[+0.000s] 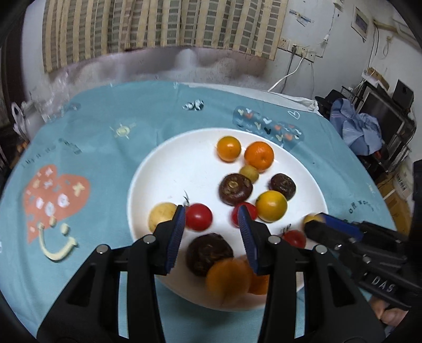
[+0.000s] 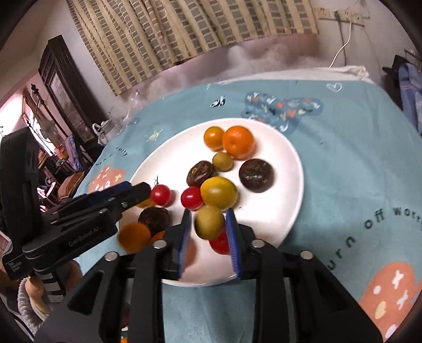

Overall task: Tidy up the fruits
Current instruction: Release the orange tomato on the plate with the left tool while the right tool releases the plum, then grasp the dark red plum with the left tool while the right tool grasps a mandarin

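Observation:
A white plate (image 1: 147,171) (image 2: 290,171) on a teal cloth holds several fruits: oranges (image 1: 259,154), dark brown round fruits (image 1: 235,189), red tomatoes (image 1: 198,217) and yellow fruits (image 1: 271,205). My left gripper (image 1: 211,211) (image 2: 139,188) hovers over the plate's near side, open. A blurred orange (image 1: 228,279) (image 2: 134,236) lies low between its jaws, clear of the pads. My right gripper (image 2: 209,211) (image 1: 316,217) is over the plate's near right edge. A blurred yellow-green fruit (image 2: 209,221) sits between its fingertips with slim gaps on both sides.
The teal cloth (image 1: 92,137) with heart and smiley prints covers the table. Behind stand a striped curtain (image 1: 158,23) and wall sockets with a white cable (image 1: 292,71). Shelves with blue cloth (image 1: 361,129) are at the right, a dark cabinet (image 2: 66,87) at the left.

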`<action>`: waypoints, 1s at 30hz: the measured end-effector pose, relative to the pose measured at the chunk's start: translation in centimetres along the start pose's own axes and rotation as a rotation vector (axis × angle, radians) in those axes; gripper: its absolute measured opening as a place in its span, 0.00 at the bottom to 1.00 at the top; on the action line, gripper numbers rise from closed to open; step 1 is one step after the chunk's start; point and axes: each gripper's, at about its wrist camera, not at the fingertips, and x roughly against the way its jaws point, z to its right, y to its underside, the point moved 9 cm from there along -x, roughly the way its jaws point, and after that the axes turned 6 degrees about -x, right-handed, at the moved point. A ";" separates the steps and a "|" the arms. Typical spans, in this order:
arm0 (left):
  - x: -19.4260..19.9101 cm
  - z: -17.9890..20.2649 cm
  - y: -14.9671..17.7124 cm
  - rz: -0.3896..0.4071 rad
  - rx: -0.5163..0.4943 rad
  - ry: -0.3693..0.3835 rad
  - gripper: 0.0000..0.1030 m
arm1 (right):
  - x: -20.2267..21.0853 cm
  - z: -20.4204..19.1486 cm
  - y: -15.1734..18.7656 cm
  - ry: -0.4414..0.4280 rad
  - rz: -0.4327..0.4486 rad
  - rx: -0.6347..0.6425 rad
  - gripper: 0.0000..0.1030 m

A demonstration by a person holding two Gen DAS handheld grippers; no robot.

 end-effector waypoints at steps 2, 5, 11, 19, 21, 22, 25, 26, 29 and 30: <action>0.0 -0.1 0.3 -0.005 -0.001 -0.001 0.61 | 0.4 0.0 -0.1 -0.005 0.011 -0.007 0.53; 1.2 -0.7 0.5 0.023 -0.007 -0.036 0.66 | 1.7 -0.5 -0.4 -0.014 0.060 -0.005 0.62; 5.1 -2.2 2.9 0.058 0.023 -0.057 0.71 | 4.3 -2.0 1.1 -0.059 0.080 0.009 0.62; 7.8 -2.0 11.5 -0.010 -0.001 -0.054 0.74 | 7.9 -4.7 9.8 -0.175 0.033 0.091 0.62; 8.1 -1.6 12.5 -0.015 -0.010 -0.052 0.74 | 7.7 -5.4 11.9 -0.170 -0.010 0.140 0.62; 8.3 -1.5 12.8 -0.016 -0.011 -0.043 0.74 | 7.5 -5.7 12.9 -0.169 -0.035 0.166 0.62; 8.2 -0.9 13.9 -0.037 -0.012 -0.010 0.74 | 7.0 -6.8 15.0 -0.161 -0.079 0.251 0.62; 8.1 -0.7 14.1 -0.040 -0.015 -0.002 0.74 | 6.7 -7.2 15.4 -0.159 -0.087 0.269 0.62; 8.0 -0.3 14.3 -0.042 -0.028 0.007 0.74 | 5.9 -7.7 16.2 -0.137 -0.111 0.303 0.62; 8.0 -0.2 14.3 -0.042 -0.030 0.007 0.74 | 5.7 -7.7 16.5 -0.129 -0.117 0.308 0.62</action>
